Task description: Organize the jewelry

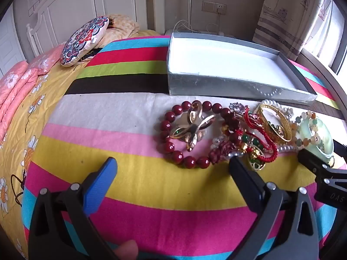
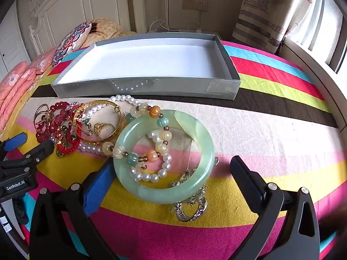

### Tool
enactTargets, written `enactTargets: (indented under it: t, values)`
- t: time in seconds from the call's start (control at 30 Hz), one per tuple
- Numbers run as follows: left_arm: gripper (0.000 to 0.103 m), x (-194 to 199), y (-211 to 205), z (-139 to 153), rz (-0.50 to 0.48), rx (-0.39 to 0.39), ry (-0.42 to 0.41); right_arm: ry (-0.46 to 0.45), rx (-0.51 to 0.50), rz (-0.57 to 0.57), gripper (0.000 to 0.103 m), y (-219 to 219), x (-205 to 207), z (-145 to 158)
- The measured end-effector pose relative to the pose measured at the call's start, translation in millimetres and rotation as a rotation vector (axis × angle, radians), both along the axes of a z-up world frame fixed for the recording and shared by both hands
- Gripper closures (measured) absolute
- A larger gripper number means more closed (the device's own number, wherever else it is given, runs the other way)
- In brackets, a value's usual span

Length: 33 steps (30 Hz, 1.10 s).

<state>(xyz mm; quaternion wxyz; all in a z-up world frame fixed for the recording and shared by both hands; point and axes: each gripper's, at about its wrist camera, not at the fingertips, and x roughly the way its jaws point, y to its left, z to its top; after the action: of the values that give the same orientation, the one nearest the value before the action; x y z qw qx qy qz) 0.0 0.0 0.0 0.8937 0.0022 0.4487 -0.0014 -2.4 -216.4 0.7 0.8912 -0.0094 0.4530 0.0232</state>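
Note:
A jewelry pile lies on the striped bedspread in front of an empty silver box (image 1: 227, 87) (image 2: 151, 85). The left wrist view shows a dark red bead bracelet (image 1: 186, 160) around a gold brooch (image 1: 190, 127), red cords and a gold bangle (image 1: 275, 127). My left gripper (image 1: 173, 162) is open just short of the red bracelet. In the right wrist view a pale green jade bangle (image 2: 195, 134) lies on a pearl strand (image 2: 149, 176), a coloured bead bracelet (image 2: 151, 111) and a silver bracelet (image 2: 192, 212). My right gripper (image 2: 173, 164) is open, its jaws either side of the jade bangle.
A patterned round cushion (image 1: 84, 40) and a folded blanket (image 1: 121, 29) lie at the head of the bed. A white headboard, a wall socket with cables, a curtain (image 2: 266, 10) and a window stand behind. The right gripper shows at the left view's right edge (image 1: 321, 169).

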Motion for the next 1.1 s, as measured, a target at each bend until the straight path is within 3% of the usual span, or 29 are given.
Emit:
enactTargets:
  t: [0.47,0.57,0.7,0.93,1.1]
  values:
    - [0.002,-0.6,0.3,-0.1,-0.001,0.001,0.003,-0.004,0.003,-0.006,0.004,0.5,-2.2,1.2]
    - [0.002,-0.4,-0.9,0.6,0.005,0.004,0.024,0.030,0.002,0.030,0.004,1.0,-8.7,1.2]
    - [0.002,-23.5,-5.7,1.0,0.002,-0.001,0.022,0.015,0.067,0.046,0.004,1.6,-46.1,5.6]
    - [0.002,-86.1,-9.8,34.1,-0.040,-0.027,-0.209,-0.187,0.139,0.076,0.004,7.8,-117.0,32.1]
    - [0.002,-127.9,-16.5,59.0,-0.029,0.012,-0.364,-0.348,0.091,0.057,0.004,7.3,-152.8,51.5]
